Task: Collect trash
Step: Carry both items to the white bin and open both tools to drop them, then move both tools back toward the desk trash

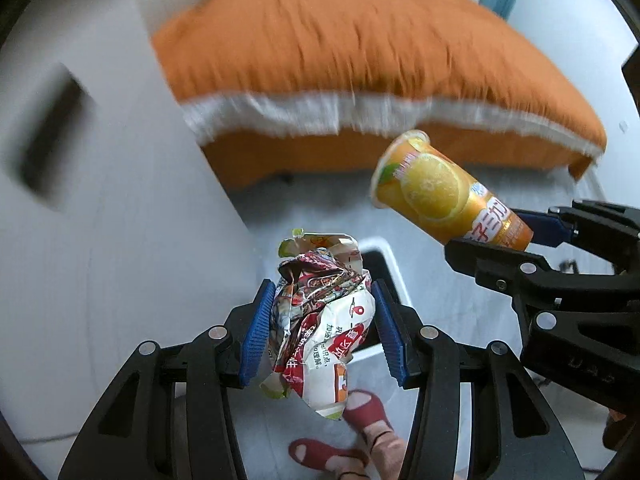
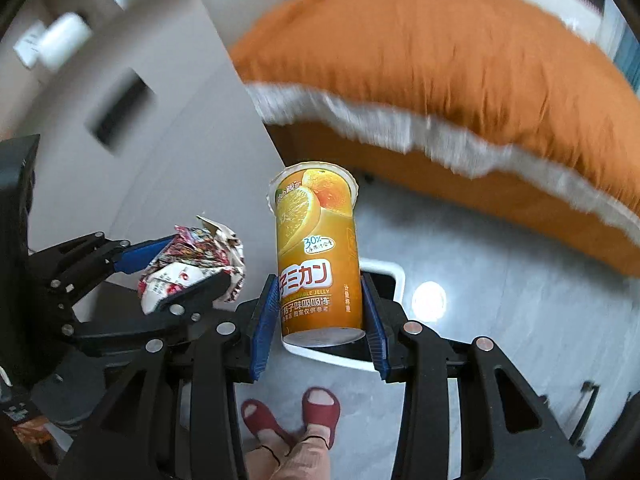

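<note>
The left tongs (image 1: pixel 320 330) pinch a crumpled wrapper (image 1: pixel 320 320) above the white bin (image 1: pixel 394 276); it could flutter wide. The right tongs (image 2: pixel 320 308) pinch the jelly cup (image 2: pixel 318 256) near its base; it could tip.

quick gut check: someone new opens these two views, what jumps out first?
First, the orange jelly cup, dead centre in the right view, pinched near its base by the right claw. Next, the crumpled wrapper clamped in the left claw, low centre in the left view. Behind both, a big orange blanket fills the top, and a white bin sits on the floor below the cup.
</note>
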Demonstrator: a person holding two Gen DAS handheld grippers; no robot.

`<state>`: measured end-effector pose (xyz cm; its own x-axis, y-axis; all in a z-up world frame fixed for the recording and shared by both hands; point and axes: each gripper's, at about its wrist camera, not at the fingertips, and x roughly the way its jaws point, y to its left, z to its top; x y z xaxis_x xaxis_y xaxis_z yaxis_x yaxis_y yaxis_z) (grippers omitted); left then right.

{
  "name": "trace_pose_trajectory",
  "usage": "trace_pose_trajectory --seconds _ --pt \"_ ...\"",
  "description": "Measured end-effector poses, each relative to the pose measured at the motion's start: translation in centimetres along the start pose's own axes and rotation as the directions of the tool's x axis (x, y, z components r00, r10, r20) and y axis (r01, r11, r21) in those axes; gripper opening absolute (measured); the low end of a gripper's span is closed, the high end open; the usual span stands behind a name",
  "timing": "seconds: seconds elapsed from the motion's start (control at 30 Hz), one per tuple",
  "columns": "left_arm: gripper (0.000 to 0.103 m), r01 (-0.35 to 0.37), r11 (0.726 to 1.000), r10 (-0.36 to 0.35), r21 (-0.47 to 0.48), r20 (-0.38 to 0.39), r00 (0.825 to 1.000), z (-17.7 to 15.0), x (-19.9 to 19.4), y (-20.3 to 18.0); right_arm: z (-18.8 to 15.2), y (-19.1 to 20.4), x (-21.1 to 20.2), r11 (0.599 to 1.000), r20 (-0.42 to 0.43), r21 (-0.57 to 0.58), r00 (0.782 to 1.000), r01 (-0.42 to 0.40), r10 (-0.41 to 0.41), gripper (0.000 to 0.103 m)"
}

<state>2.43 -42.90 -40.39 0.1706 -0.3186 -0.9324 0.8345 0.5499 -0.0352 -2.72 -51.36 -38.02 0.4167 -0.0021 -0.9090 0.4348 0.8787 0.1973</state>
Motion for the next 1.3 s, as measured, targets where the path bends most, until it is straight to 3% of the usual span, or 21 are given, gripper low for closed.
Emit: trace_pose_trajectory --seconds 0.2,0.27,0.3,0.33,0.37,0.57,0.77,1.03,1.3 --pt "0.049 0.047 0.998 -0.052 -0.047 -0.097 0.994 -3.4 11.2 -0.3 -3.1 -2.4 10.3 1.000 -0.078 0.016 0.997 0.013 -0.012 0.041" --pt "0.056 0.075 0.995 -0.082 -0.059 -0.120 0.989 -3.9 13.9 -0.5 -3.9 -3.1 12.6 1.000 -0.091 0.000 0.996 0.022 -0.022 0.043" --pt "0.065 0.092 0.993 -0.101 -0.069 -0.138 0.985 -4.5 15.5 -0.5 -4.3 -3.4 13.8 1.000 -0.110 -0.012 0.994 0.023 -0.024 0.051" --pt "0.095 0.095 0.993 -0.105 -0.074 -0.145 0.984 -4.7 16.5 -0.5 -4.4 -3.6 14.2 0.999 -0.113 -0.012 0.993 0.030 -0.032 0.083" --pt "0.098 0.088 0.994 -0.098 -0.070 -0.148 0.984 -5.0 17.4 -0.4 -4.5 -4.0 14.6 0.999 -0.104 -0.007 0.994 0.036 -0.037 0.093" --pt "0.098 0.032 0.998 -0.042 -0.056 -0.176 0.984 -6.0 18.2 -0.3 -4.8 -4.5 15.1 0.996 -0.113 -0.052 0.991 0.068 -0.073 0.098" --pt "0.098 0.011 0.998 -0.020 -0.068 -0.132 0.991 -4.0 12.7 -0.3 -3.6 -3.1 9.5 0.997 -0.069 -0.042 0.995 0.064 -0.067 0.098" --pt "0.098 0.010 0.993 -0.008 -0.118 0.015 1.000 -0.3 0.5 -0.5 -0.7 -0.4 -2.5 0.999 0.073 -0.025 0.997 0.039 -0.037 0.098" --pt "0.098 -0.050 0.990 0.074 -0.135 0.183 0.980 1.9 -13.5 -0.5 1.6 4.7 -14.1 0.995 0.242 -0.098 0.969 -0.023 0.046 0.098"
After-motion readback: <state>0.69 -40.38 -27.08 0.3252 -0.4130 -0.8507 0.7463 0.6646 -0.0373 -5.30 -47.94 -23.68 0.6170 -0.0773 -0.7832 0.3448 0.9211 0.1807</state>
